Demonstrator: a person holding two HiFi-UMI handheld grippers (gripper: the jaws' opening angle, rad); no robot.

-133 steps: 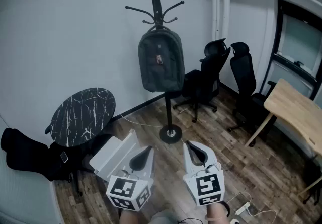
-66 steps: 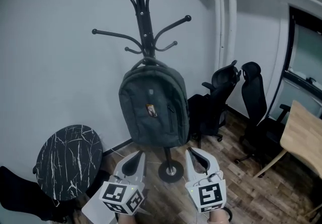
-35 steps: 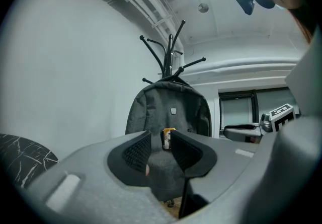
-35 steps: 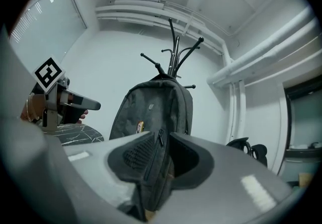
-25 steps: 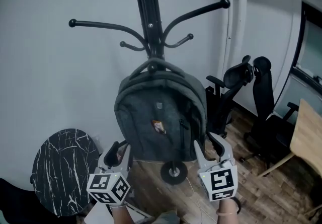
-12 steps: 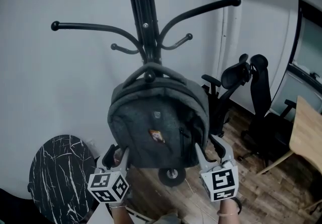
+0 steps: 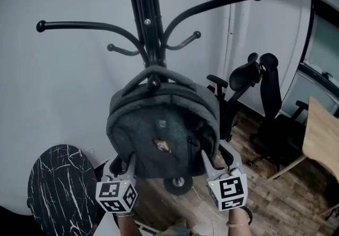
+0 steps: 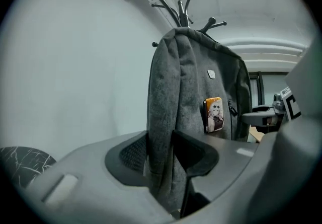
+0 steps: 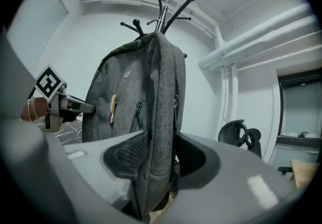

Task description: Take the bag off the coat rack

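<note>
**Head view.** The grey backpack (image 7: 161, 134) hangs by its top loop (image 7: 153, 72) from the black coat rack (image 7: 144, 23), front face toward me. I cannot make out which peg carries the loop against the pole. The rack's top is cut off by the upper edge, and its round base (image 7: 175, 183) shows only in part beneath the backpack. My left gripper (image 7: 123, 163) stands at the backpack's lower left side and my right gripper (image 7: 216, 156) at its lower right. Their fingertips are partly lost behind the fabric.

**Left gripper view.** The backpack's side edge fills the gap, with both pads against the cloth. These jaws have just been closing. A small picture badge (image 8: 214, 115) sits on the front face.

**Right gripper view.** The opposite side edge stands between the jaws, which are wide and have just been opening. A dark slit separates the cloth from one pad, so I read no grip there.

**Background.** There are two black office chairs (image 7: 249, 86), a wooden desk (image 7: 323, 134) cut by the right edge, and a marbled round desk (image 7: 53, 187) cut by the lower edge.
</note>
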